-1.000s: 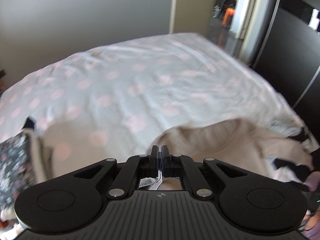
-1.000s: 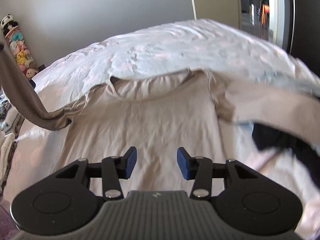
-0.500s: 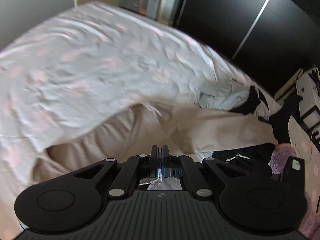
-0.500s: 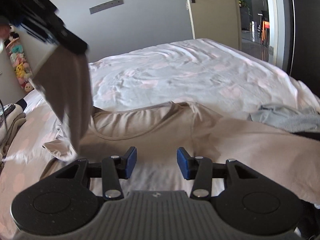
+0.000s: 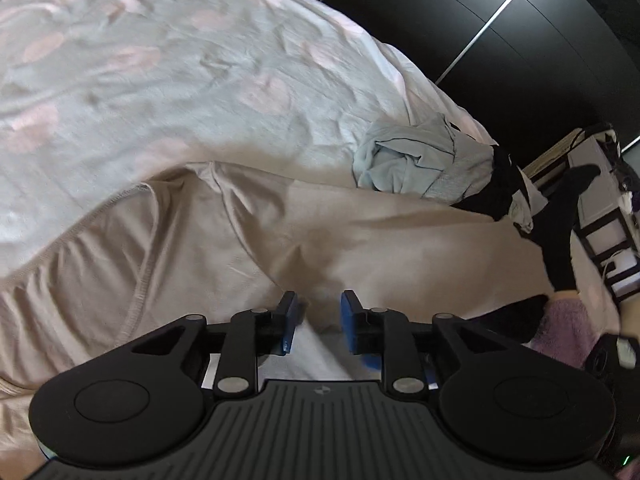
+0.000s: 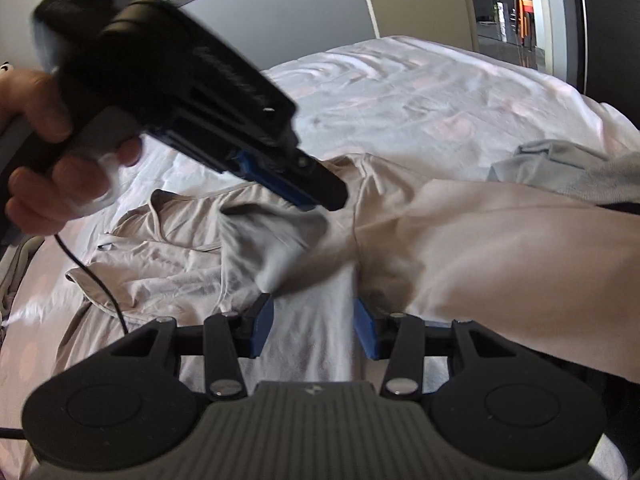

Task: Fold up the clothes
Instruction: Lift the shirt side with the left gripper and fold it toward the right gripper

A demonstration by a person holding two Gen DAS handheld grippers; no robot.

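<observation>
A beige long-sleeved top (image 5: pixel 360 240) lies spread on the bed, neckline toward the far side; it also shows in the right wrist view (image 6: pixel 500 248). Its left sleeve (image 6: pixel 276 248) lies folded across the chest. My left gripper (image 5: pixel 316 322) is open just above that sleeve end; in the right wrist view (image 6: pixel 320 196) it hovers over the fold, jaws blurred. My right gripper (image 6: pixel 314 328) is open and empty, low over the top's middle.
The bed sheet (image 5: pixel 180 80) is white with pink dots. A crumpled pale blue garment (image 5: pixel 416 160) and black clothes (image 5: pixel 560 208) lie at the bed's right edge. Dark wardrobe doors (image 5: pixel 500 20) stand behind. A cable (image 6: pixel 100 284) trails from the left gripper across the top.
My left gripper carried the sleeve rightward across the top, lowered it and opened, letting it go. My right gripper stayed open and moved little.
</observation>
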